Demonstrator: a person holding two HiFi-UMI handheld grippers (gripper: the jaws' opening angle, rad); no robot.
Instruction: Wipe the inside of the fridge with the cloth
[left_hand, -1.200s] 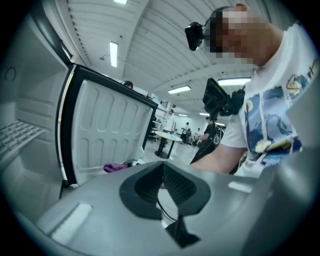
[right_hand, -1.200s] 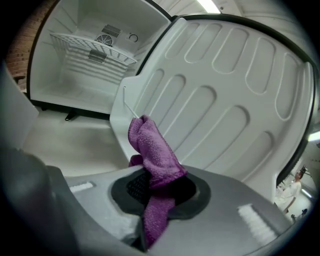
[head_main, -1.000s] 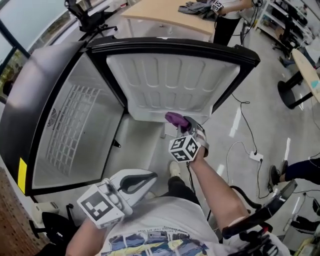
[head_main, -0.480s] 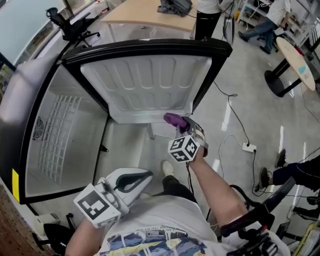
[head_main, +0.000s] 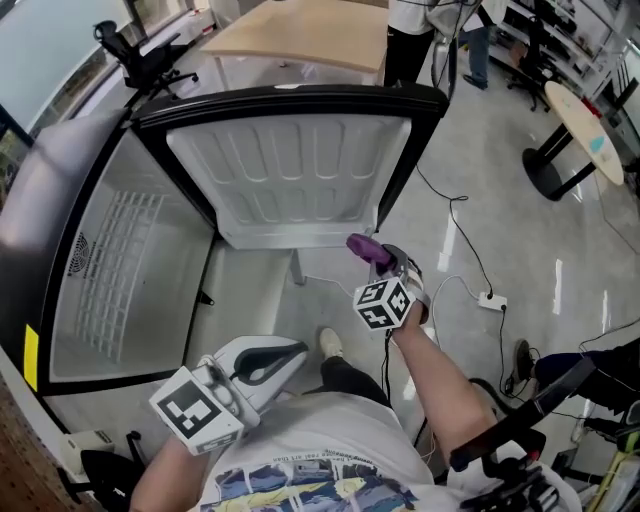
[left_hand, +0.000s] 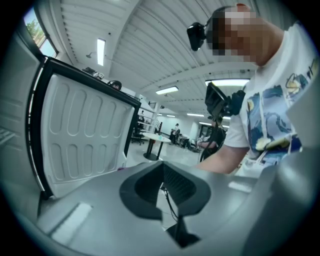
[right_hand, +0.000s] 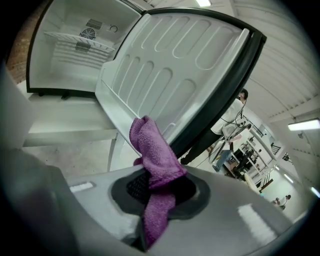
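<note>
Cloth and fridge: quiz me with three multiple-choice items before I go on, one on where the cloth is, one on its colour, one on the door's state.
1. Where is the cloth?
A. On a shelf
B. Clamped in the right gripper
C. On the floor

2. What colour is the cloth?
A. White
B. Yellow
C. Purple

3. How is the fridge door?
A. Wide open
B. Shut
C. Open by a crack

Answers:
1 B, the right gripper view shows its jaws shut on the cloth.
2 C, it reads purple in both the head view and the right gripper view.
3 A, its white inner panel is swung fully out in the head view.
</note>
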